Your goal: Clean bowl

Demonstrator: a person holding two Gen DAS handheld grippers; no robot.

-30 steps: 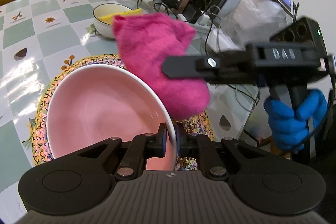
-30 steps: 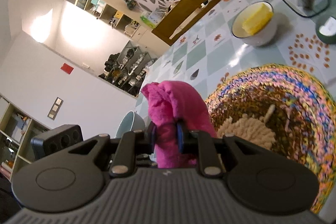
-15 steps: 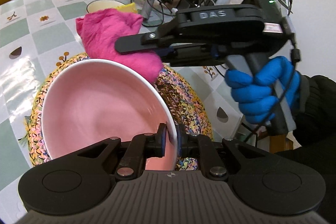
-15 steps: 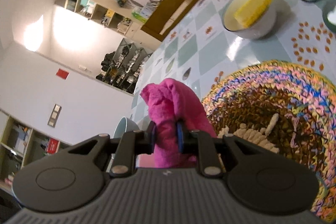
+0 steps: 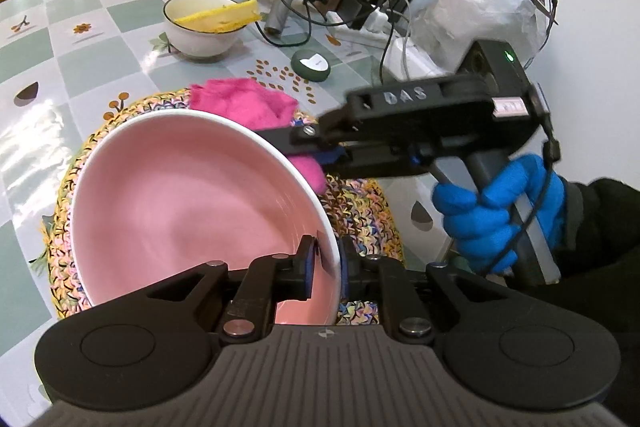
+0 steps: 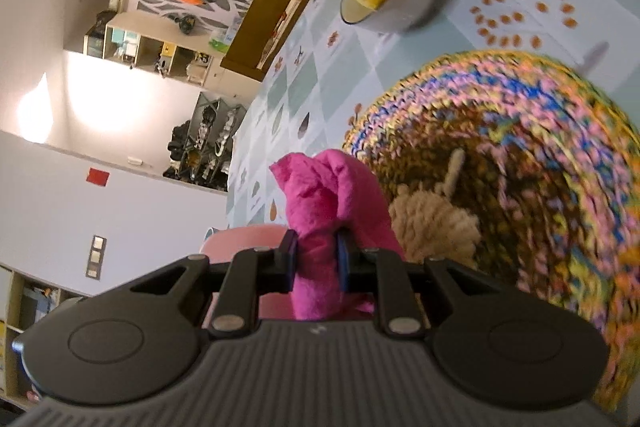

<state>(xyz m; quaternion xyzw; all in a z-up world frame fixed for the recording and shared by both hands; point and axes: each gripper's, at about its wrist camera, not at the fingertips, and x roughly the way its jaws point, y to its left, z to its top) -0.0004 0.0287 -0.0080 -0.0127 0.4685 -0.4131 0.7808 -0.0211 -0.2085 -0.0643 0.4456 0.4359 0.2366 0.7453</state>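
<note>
left hand-held gripper — clamped on pink bowl rim | right hand-held gripper — pinching magenta cloth

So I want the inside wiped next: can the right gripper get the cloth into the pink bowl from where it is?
Probably yes. The pink bowl is tilted with its mouth uncovered, the left gripper only clamps the near rim, and the right gripper holds the cloth just past the far rim.

Pink bowl; magenta cloth
</note>
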